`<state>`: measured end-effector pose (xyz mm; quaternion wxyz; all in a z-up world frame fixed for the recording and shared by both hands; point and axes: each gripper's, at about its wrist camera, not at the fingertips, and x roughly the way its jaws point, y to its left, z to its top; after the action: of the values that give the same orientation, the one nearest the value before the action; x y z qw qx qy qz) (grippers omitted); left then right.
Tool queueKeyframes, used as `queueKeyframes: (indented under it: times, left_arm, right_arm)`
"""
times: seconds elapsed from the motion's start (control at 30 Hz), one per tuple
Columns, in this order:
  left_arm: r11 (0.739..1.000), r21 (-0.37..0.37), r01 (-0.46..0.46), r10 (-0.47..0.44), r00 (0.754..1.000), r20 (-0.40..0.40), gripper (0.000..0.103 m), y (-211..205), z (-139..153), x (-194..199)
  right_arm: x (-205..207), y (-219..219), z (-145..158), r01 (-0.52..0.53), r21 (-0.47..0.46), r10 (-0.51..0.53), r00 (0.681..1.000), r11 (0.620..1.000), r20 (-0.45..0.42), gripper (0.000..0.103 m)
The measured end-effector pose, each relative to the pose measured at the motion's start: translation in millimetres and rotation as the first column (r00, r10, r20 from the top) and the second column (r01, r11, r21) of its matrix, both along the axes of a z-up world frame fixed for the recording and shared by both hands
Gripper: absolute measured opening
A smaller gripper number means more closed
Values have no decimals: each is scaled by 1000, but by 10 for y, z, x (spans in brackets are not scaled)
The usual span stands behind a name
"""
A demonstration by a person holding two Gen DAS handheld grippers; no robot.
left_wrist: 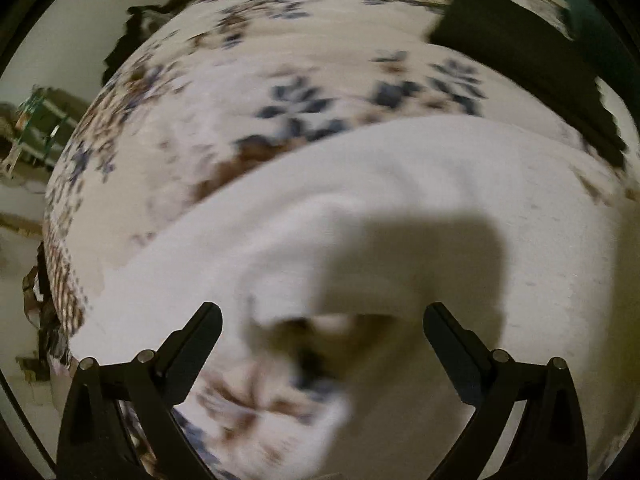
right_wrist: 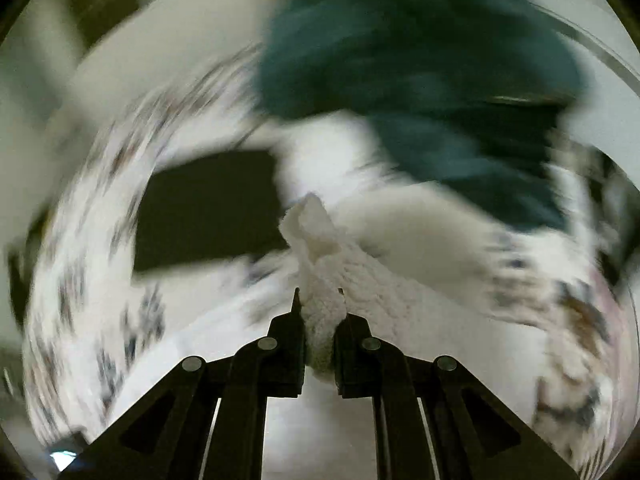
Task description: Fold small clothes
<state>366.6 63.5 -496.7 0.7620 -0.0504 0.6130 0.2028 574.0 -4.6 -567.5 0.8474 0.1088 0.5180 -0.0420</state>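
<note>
A white fleecy cloth (left_wrist: 400, 184) lies spread over the flower-patterned bedcover (left_wrist: 248, 60) in the left wrist view, with a rumpled fold near its front edge. My left gripper (left_wrist: 322, 316) is open just above that fold, holding nothing. In the right wrist view my right gripper (right_wrist: 320, 300) is shut on a bunched corner of the white cloth (right_wrist: 316, 236), which sticks up between the fingers. That view is blurred by motion.
A flat black folded item (left_wrist: 516, 56) lies at the far right of the bed; it also shows in the right wrist view (right_wrist: 208, 208). A dark teal garment (right_wrist: 420, 64) is heaped behind it. The bed's left edge drops to the floor (left_wrist: 24, 208).
</note>
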Motion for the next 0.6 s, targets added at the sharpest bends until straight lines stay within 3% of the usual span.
queueKeyframes:
  times: [0.03, 0.13, 0.3, 0.37, 0.47, 0.5, 0.53, 0.6]
  left_arm:
    - [1000, 2, -8, 8, 1000, -5, 103, 71, -86, 67]
    - [998, 9, -59, 59, 998, -8, 103, 468, -152, -55]
    - [977, 24, -212, 212, 977, -12, 103, 1168, -117, -478]
    - [960, -5, -281, 281, 959, -26, 103, 1402, -111, -662]
    - [914, -92, -396, 393, 918, -41, 103, 1743, -70, -1096]
    - [900, -124, -419, 418, 908, -35, 103, 1799, -62, -1208]
    - [876, -170, -452, 453, 891, -35, 103, 1896, -73, -1366]
    - [828, -242, -506, 512, 858, -45, 103, 2053, -147, -1600]
  right_arm:
    - [74, 390, -295, -69, -4, 69, 995, 998, -75, 11]
    - [31, 1151, -855, -186, -44, 174, 967, 982, -188, 11]
    - [-142, 1637, -1165, -270, -74, 245, 939, 960, -242, 11]
    - [-186, 1606, -1220, -294, -37, 271, 917, 955, -293, 16]
    - [-319, 1223, -1096, -256, 133, 285, 910, 958, -300, 30]
    - [-381, 1066, -1027, -241, 157, 278, 915, 958, -291, 51]
    - [-490, 850, -923, -222, 169, 262, 924, 960, -279, 62]
    - [-633, 504, -766, -192, 150, 227, 936, 970, -269, 62]
